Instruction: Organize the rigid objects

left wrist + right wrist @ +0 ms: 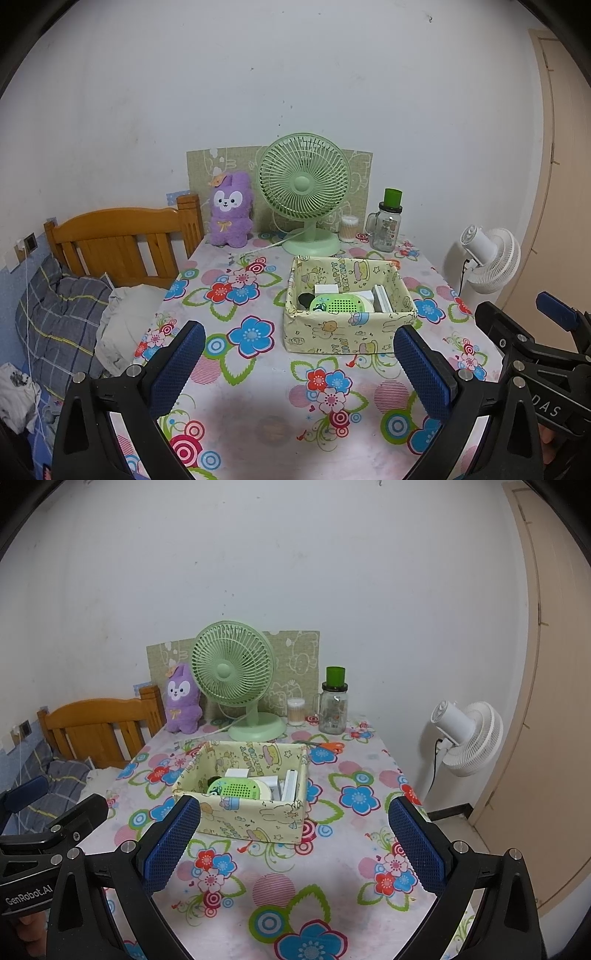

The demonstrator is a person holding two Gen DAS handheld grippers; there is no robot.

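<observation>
The pale yellow cartoon-printed fabric box (349, 306) sits mid-frame on the flower-patterned surface (258, 387), holding a green perforated oval gadget (340, 304) and white rectangular blocks (382, 298). Both the left gripper (299, 365) and right gripper (293, 843) hover with fingers spread wide, empty. In the left view the box lies ahead, slightly right of centre; in the right view, slightly left. Neither gripper looks clearly nearer.

We cannot make out the white items packed behind the green perforated oval gadget (341, 305) inside the pale-yellow cartoon-print fabric box (347, 332); its walls hide their lower parts. The orange-handled scissors (330, 746) show only partly behind that box. Both views crop the flower-patterned counter (266, 886) at the bottom edge.
</observation>
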